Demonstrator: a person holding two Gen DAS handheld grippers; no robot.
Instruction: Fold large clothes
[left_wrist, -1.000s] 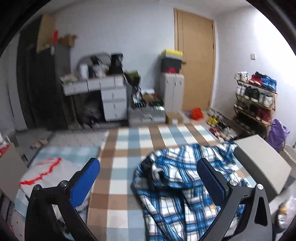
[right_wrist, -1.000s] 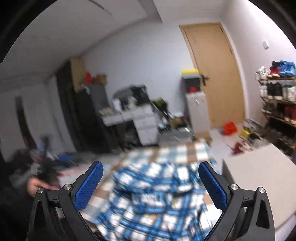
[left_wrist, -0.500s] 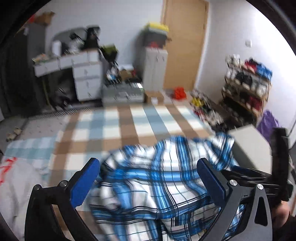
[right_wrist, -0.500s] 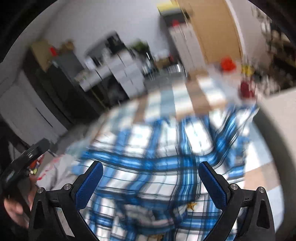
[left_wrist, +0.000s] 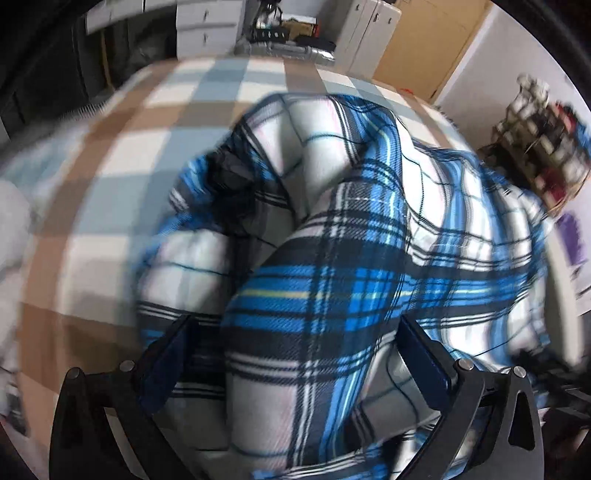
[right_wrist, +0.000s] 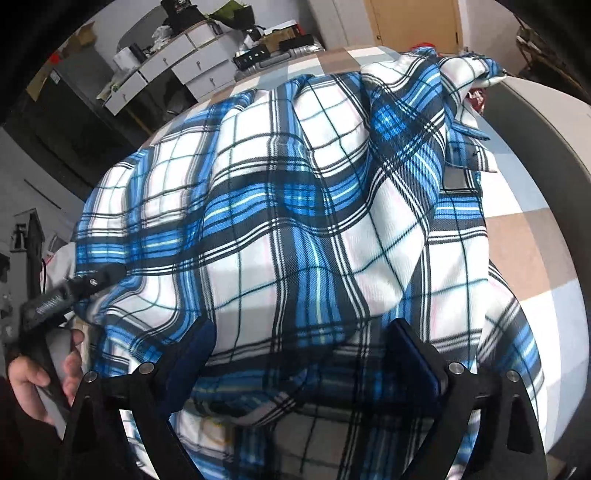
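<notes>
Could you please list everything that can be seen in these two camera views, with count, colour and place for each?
plaid shirt: one, blue, white and black, crumpled on the bed, under both grippers
checked bedcover: one, brown, pale blue and white, beneath the shirt
white drawer units: several, white, against the far wall
door: one, light wood, far right
shoe rack: one, dark, many blurred shoes, right edge
left gripper: one, black with blue pads, open, fabric between its fingers
right gripper: one, black with blue pads, open but just been closing, fabric between its fingers
hand: one, gripping the left gripper's handle
</notes>
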